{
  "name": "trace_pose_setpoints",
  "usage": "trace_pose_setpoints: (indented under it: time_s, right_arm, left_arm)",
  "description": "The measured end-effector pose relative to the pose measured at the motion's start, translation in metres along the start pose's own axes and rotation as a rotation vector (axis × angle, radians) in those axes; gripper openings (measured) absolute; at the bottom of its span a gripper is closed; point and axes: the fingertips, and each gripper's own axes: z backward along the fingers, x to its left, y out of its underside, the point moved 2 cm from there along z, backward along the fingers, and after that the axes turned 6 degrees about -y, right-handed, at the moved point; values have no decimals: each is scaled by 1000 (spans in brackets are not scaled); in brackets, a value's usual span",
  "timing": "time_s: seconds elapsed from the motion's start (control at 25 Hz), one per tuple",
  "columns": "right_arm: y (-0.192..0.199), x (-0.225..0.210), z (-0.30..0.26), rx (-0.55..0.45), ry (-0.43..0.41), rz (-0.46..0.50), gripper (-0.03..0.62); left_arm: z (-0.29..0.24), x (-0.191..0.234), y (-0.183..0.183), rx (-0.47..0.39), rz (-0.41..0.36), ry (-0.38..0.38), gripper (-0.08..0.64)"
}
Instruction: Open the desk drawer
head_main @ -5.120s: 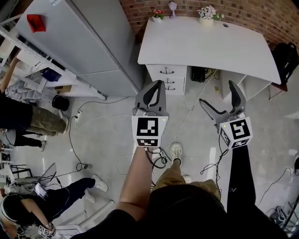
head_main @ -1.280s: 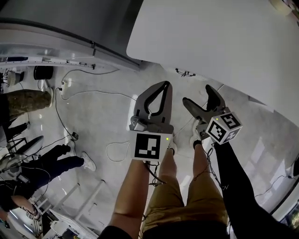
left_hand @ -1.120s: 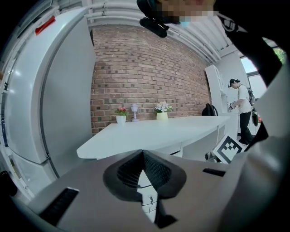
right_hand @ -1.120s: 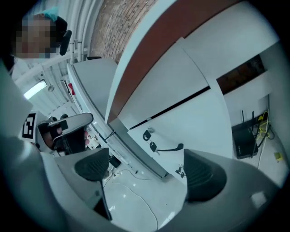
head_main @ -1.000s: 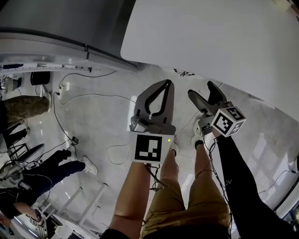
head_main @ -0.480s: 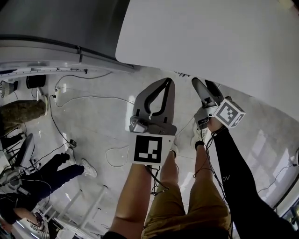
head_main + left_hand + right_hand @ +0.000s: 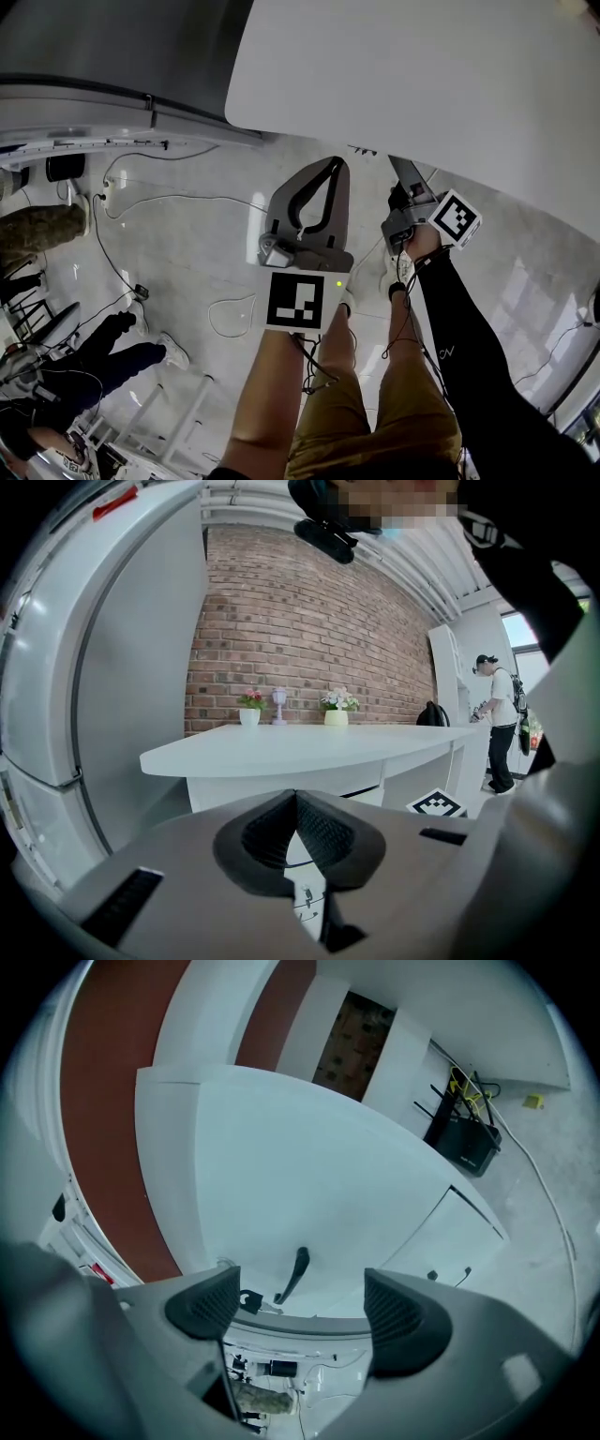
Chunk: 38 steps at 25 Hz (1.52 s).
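White desk top [image 7: 422, 84] fills the head view's upper right; the right gripper [image 7: 405, 176] reaches under its edge. Left gripper view: the left gripper [image 7: 296, 797] has its jaws together, empty. Right gripper view: jaws apart, just been closing, with the drawer handle [image 7: 292, 1274] at lower centre between them, unpinched. Centre it before squeezing.

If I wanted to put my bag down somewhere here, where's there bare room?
The white desk top is bare across its front; only the flower pots line its back edge by the brick wall. The floor left of the desk is crowded: cables trail across it and bystanders' legs are there.
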Motion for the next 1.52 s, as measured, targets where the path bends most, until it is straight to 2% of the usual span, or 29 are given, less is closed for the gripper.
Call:
trace_pose_setpoints:
  time_s: [0.12, 0.28, 0.72, 0.76, 0.8, 0.84, 1.0, 1.52]
  right_arm:
    - [-2, -2, -1, -19, -2, -28, 420]
    - [-1, -3, -9, -45, -16, -57, 419]
    - [-1, -4, -17, -76, -34, -87, 417]
    - [-1, -5, -17, -82, -32, -88, 323]
    - [-1, -6, -15, -91, -37, -95, 145]
    - [-2, -6, -14, -104, -53, -115, 48]
    - [-4, -5, -12, -159, -113, -195, 32]
    - [-7, -3, -8, -239, -86, -236, 35]
  left_arm:
    - [-1, -3, 1, 3, 0, 6, 8]
    - [-5, 2, 5, -2, 43, -5, 8]
    - [-7, 3, 14, 10, 54, -1, 8]
    - [-6, 3, 15, 12, 50, 0, 8]
    - [-5, 4, 16, 15, 47, -1, 8]
    - [-4, 4, 17, 17, 45, -4, 8]
    - [-4, 4, 18, 27, 47, -11, 8]
    - [-6, -3, 19, 24, 78, -18, 8]
